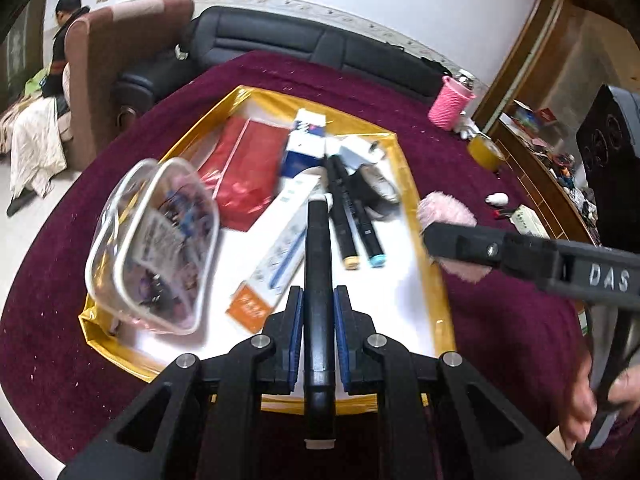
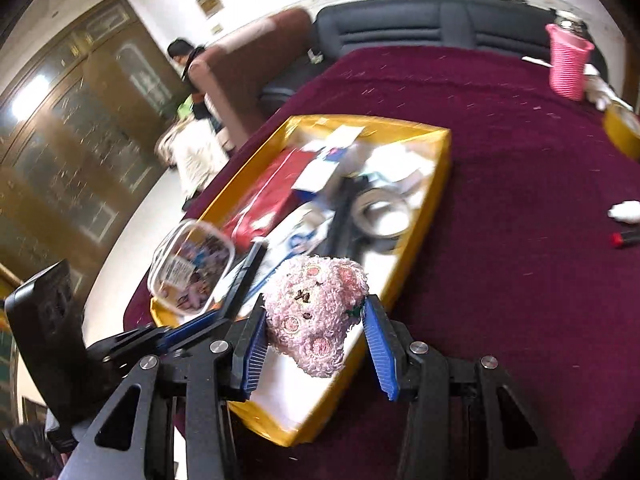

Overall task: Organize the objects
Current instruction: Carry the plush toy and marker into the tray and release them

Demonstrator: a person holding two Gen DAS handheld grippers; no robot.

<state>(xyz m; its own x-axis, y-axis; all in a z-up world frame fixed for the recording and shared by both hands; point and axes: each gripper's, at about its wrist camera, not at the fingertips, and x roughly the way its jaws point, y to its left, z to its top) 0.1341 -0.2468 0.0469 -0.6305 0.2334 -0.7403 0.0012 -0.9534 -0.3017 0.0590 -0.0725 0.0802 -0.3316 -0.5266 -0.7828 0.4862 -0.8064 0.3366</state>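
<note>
Your left gripper (image 1: 319, 312) has its jaws closed tight on a black marker (image 1: 318, 280), which runs straight along the fingers with its far end out over the tray (image 1: 404, 152). Holding it lengthwise like this likely lets you lay it down parallel to the two markers (image 1: 356, 216) already lying side by side in the tray, just right of its tip. The marker is long and black with a pale end cap showing at the near end; its far cap colour is hard to tell.

Your right gripper (image 2: 316, 332) has its jaws partly open around a pink plush toy (image 2: 316, 316), the blue pads resting against its sides. The toy looks held rather than loose, though how firmly you cannot tell. It hangs over the tray's near right rim, seemingly so it can be dropped inside. It is fuzzy, pale pink, with round darker pink patches and a small dark mark on its face.

The tray is yellow-walled with a white floor and sits on the maroon tabletop (image 2: 520, 200). It already holds a red packet (image 1: 240, 168), a blue and white box (image 1: 302, 148), a long white box (image 1: 276, 256), a tape roll (image 2: 380, 212) and a clear case (image 1: 160, 248) leaning at its left edge. A pink cup (image 2: 568, 64) stands well apart at the tabletop's far side.
</note>
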